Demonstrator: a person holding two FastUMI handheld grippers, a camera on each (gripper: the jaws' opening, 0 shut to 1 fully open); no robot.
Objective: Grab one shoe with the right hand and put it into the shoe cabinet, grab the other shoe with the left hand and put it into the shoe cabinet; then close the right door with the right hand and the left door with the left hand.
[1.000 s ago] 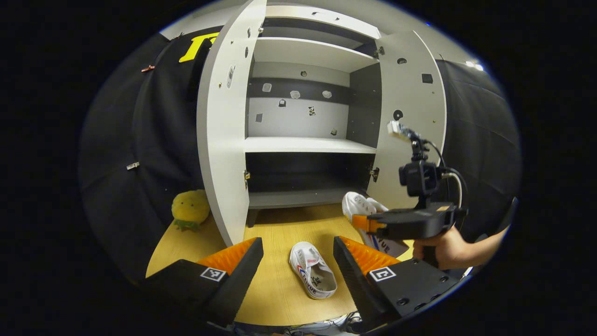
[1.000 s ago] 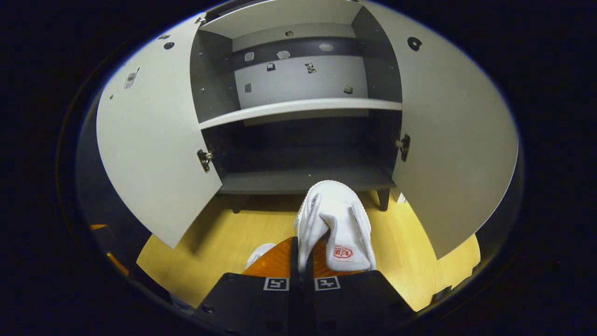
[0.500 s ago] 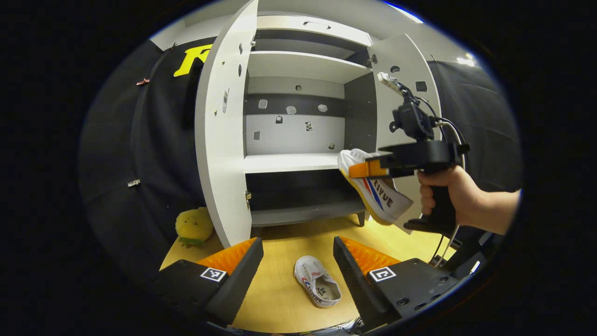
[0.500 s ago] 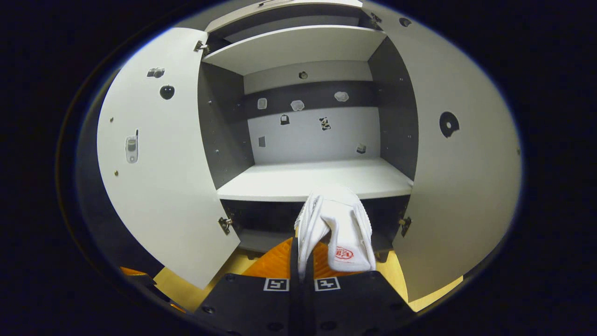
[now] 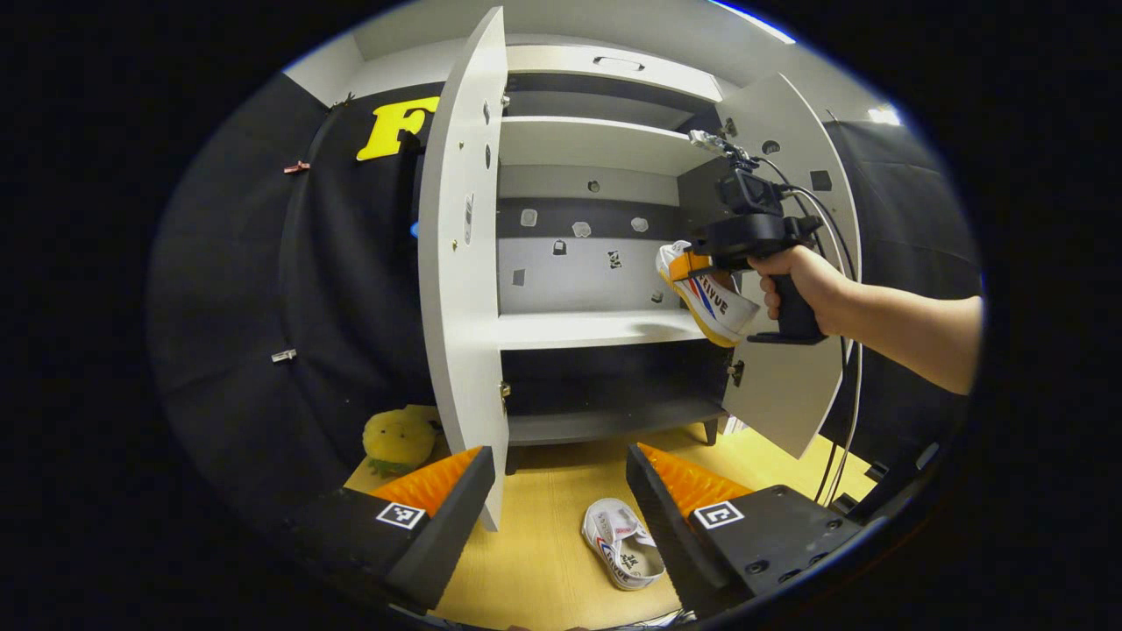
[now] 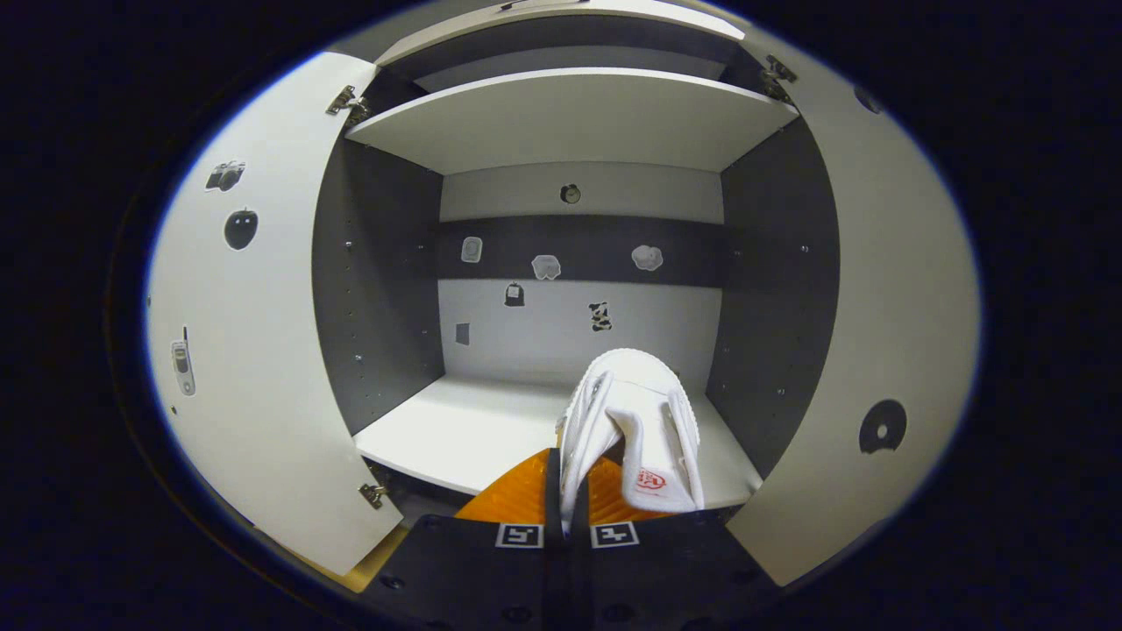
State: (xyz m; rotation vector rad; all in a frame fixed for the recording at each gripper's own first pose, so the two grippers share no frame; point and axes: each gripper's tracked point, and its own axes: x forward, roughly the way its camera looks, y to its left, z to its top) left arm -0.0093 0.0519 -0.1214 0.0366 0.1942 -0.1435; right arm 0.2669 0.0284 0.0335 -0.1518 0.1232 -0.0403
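Right gripper view: right tongs clamped on shoe | left tongs wide apart, empty

Matt white cabinet boards, pale wood-look floor, white cloth shoe.

In the left gripper view we see the tall white shoe cabinet standing ahead on the wooden floor, its left door and right door both swung open. Our right gripper holds one white canvas shoe above the right end of the middle shelf. The other white canvas shoe lies on the floor before the cabinet, between our left gripper fingers. A yellow plush toy sits left of the left door.
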